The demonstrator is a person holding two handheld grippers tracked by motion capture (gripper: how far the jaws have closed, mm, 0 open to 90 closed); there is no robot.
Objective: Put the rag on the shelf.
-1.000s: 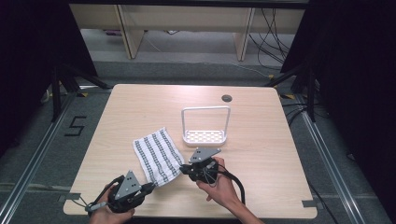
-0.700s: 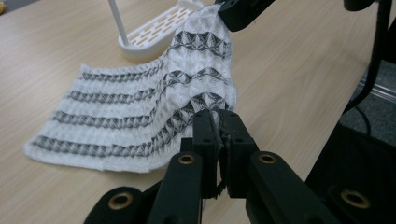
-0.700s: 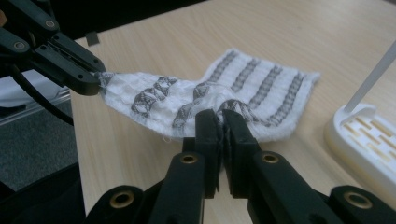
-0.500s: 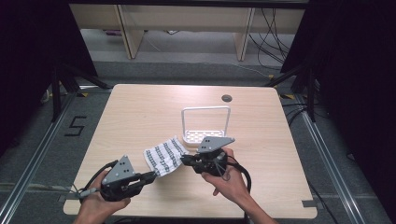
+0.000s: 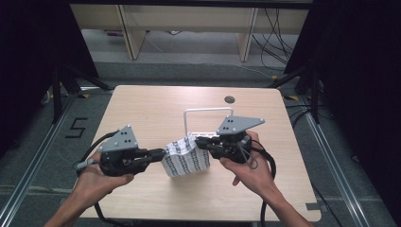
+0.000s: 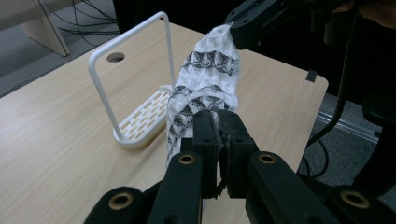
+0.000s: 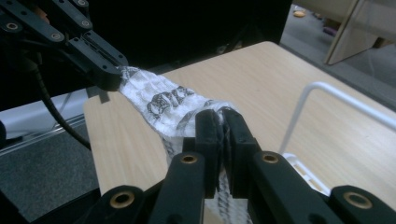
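Holding up a patterned cloth [image 5: 185,158] between two claws, above the near middle of the bench [image 5: 151,109]. Looking like the lifting step, with hanging on the white rack [image 5: 208,113] as the likely goal.

Left claw [image 5: 163,152] squeezing tight on the cloth's edge at about 9 o'clock of the cloth. Jaws pressed together with only cloth between them, seen close up in the left gripper view [image 6: 219,135]. Right claw [image 5: 198,140] pinching the other top edge at about 2 o'clock of the cloth. Also clamped hard on the fabric, seen in the right gripper view [image 7: 219,135]. No gap showing in either claw.

Cloth [image 6: 205,88] stretching between both claws and drooping down in the middle. Bottom of the cloth hanging close to the wood, maybe touching, hard to tell. White with grey-black stripes of little shapes.

Rack standing just behind the cloth, toward 12 o'clock, with a tall thin white bar [image 6: 135,46] and a flat tray with slots [image 6: 140,121] at the bottom. A small round hole [image 5: 230,99] sitting farther back on the bench.

Next, probably lifting higher and moving toward 12 o'clock, to clear the top bar. Keeping both claws tight and level, so nothing slips. Going slow near the rack, since a bump could tip something so light.
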